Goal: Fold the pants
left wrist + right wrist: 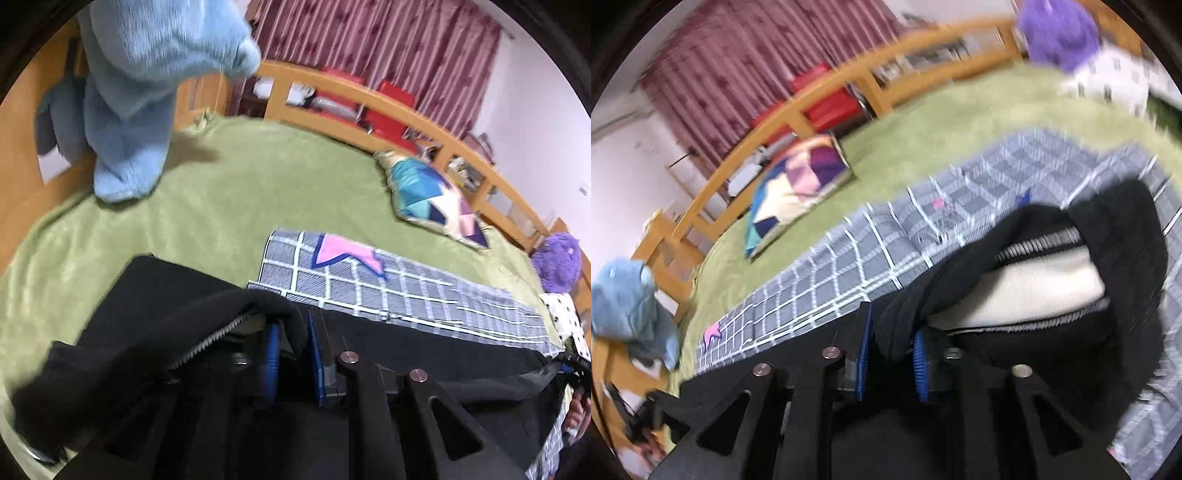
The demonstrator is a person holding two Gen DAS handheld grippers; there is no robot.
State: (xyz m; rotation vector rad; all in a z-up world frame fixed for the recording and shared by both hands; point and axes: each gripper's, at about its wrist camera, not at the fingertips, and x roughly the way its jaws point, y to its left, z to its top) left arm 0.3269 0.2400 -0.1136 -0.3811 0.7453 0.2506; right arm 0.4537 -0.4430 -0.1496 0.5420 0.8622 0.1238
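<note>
Left gripper (pixel 291 354): blue-padded fingers clamped on fold of black fleece-lined pants (pixel 177 295), zipper edge visible. Right gripper (pixel 892 363): likewise pinched on black fabric of pants (pixel 1071 221), cream lining showing inside opening. Pants lifted above grey checked blanket with pink star patch (pixel 369 284) on green bedspread (pixel 258 184). Patchwork cushion (pixel 436 199) near wooden bed rail (pixel 369 99). Views motion-blurred.

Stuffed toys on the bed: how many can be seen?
2. The light blue plush toy stands at the bed's corner by the wooden frame; the purple plush toy sits at the opposite end beside a spotted cushion. Others may be hidden behind the black pants.
</note>
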